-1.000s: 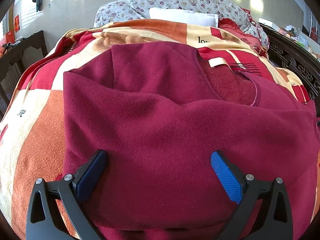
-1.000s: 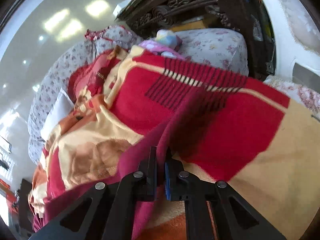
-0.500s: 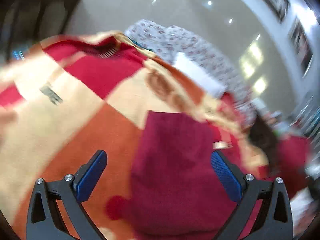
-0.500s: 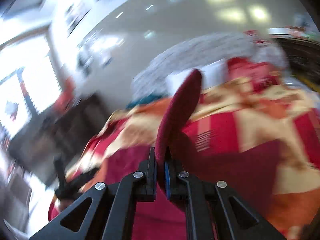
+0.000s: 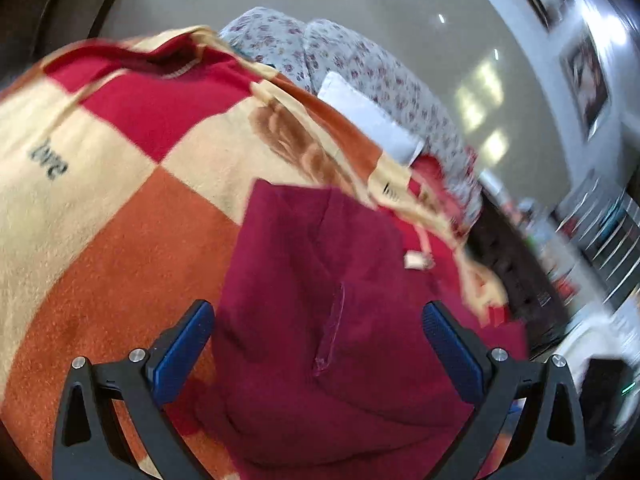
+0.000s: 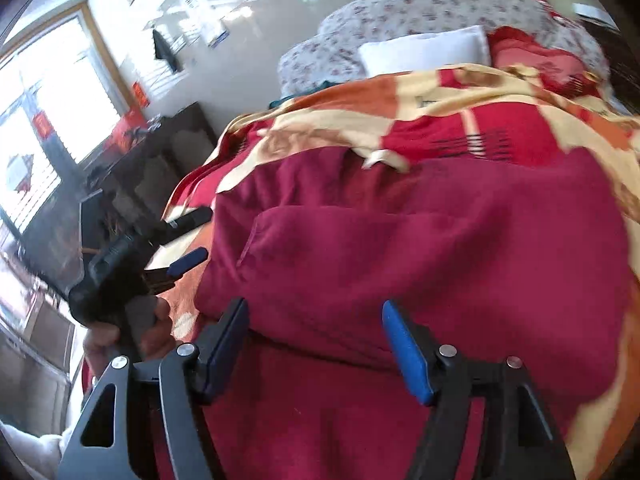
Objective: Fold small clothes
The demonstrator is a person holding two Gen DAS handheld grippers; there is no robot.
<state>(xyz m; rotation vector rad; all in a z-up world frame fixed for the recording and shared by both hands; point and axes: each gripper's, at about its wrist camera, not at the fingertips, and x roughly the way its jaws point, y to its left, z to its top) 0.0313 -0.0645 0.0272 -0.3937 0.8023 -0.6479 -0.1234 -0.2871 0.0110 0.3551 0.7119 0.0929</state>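
A dark red fleece garment (image 5: 320, 300) lies folded on a checked blanket (image 5: 120, 208), one side laid over its middle (image 6: 400, 248). A small white label (image 5: 416, 260) shows at its neck. My left gripper (image 5: 316, 348) hovers open above the garment's left part, blue pads wide apart with nothing pinched. It also shows from the side in the right wrist view as the left gripper (image 6: 188, 240), held by a hand (image 6: 120, 332). My right gripper (image 6: 316, 344) hangs over the garment's near edge; its jaws are opening and no cloth is clamped between the pads.
The blanket (image 6: 460, 112) covers a bed with floral pillows (image 6: 420, 12) and a white pillow (image 6: 424, 48) at the head. Dark carved wooden furniture (image 6: 160, 152) stands to the left of the bed, a bright window (image 6: 52, 92) beyond it.
The right gripper, earlier shut on the garment's edge, carried that cloth across over the middle and let it go; its jaws now stand apart. The left gripper stayed open while swinging and rolling to the left.
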